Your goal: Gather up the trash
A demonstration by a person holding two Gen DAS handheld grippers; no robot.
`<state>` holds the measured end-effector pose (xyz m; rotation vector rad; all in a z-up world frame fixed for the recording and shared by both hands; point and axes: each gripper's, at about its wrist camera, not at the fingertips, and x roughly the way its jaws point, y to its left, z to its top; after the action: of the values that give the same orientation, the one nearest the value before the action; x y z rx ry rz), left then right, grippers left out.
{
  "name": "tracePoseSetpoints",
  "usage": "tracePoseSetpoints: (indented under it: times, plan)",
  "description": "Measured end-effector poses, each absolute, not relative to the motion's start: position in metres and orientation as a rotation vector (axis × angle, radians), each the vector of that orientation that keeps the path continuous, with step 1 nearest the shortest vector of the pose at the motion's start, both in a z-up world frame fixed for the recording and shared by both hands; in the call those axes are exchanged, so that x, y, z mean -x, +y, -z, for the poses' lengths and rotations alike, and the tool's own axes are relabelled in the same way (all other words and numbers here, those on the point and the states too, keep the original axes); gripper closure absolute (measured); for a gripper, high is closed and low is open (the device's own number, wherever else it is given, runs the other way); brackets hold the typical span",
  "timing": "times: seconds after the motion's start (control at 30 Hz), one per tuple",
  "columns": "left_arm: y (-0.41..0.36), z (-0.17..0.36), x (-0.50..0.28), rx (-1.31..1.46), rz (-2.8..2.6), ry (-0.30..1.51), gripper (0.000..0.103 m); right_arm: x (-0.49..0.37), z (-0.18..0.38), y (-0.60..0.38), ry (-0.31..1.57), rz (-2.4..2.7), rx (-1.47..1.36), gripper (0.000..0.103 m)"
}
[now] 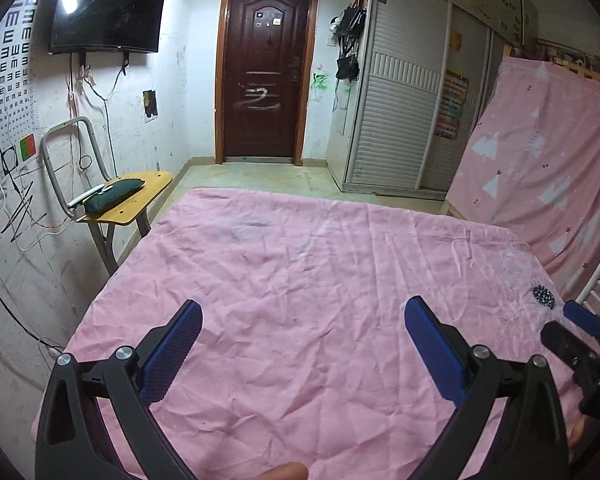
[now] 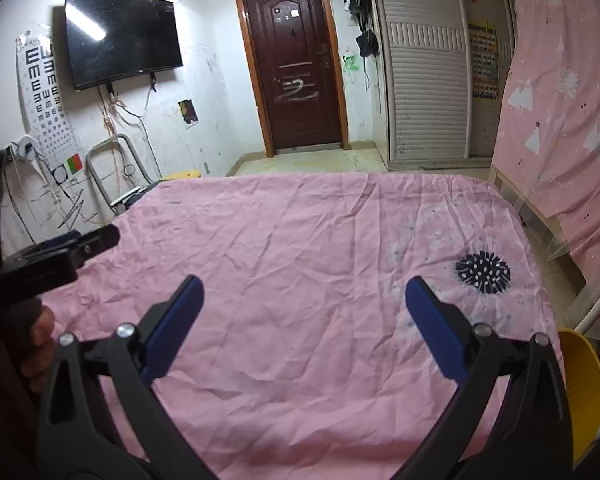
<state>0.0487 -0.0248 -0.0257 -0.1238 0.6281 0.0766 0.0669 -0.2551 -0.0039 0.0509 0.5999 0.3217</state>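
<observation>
A table under a wrinkled pink cloth (image 1: 300, 272) (image 2: 300, 248) fills both views, and no loose trash shows on it. My left gripper (image 1: 303, 312) hovers over the near part of the cloth, its blue-padded jaws spread wide with nothing between them. My right gripper (image 2: 304, 290) hangs open the same way over the cloth, also with nothing in it. A dark flower print (image 2: 483, 273) (image 1: 544, 296) marks the cloth at the right. Each gripper shows at the edge of the other's view: the right gripper at the right edge (image 1: 580, 340), the left gripper at the left edge (image 2: 60, 256).
A yellow bin (image 2: 580, 392) stands low at the table's right corner. A wooden chair (image 1: 140, 196) with a dark green pouch (image 1: 114, 196) sits left of the table by the wall. A pink sheet (image 1: 540, 160) hangs at the right. The brown door (image 1: 266, 76) is straight beyond.
</observation>
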Motion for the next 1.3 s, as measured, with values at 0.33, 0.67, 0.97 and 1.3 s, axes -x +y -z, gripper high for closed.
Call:
tracePoseSetpoints:
  times: [0.33,0.67,0.97,1.3]
  plan:
    - [-0.0241,0.0332,-0.0477,0.125,-0.078,0.632,0.009,-0.0669,0.0039,-0.2615,0.592,-0.334,-0.089,0.006]
    - [-0.0246,0.0337,-0.048,0.123,-0.075,0.636,0.009,-0.0632,0.0033,-0.2641,0.572,-0.342,-0.1,0.006]
    - [-0.0245,0.0351,-0.0477,0.126,-0.081,0.642,0.009,-0.0631,0.0037,-0.2635,0.574,-0.343,-0.101,0.006]
    - [-0.0236,0.0356,-0.0473,0.128,-0.083,0.646,0.009,-0.0625,0.0034,-0.2631,0.574,-0.343,-0.101,0.006]
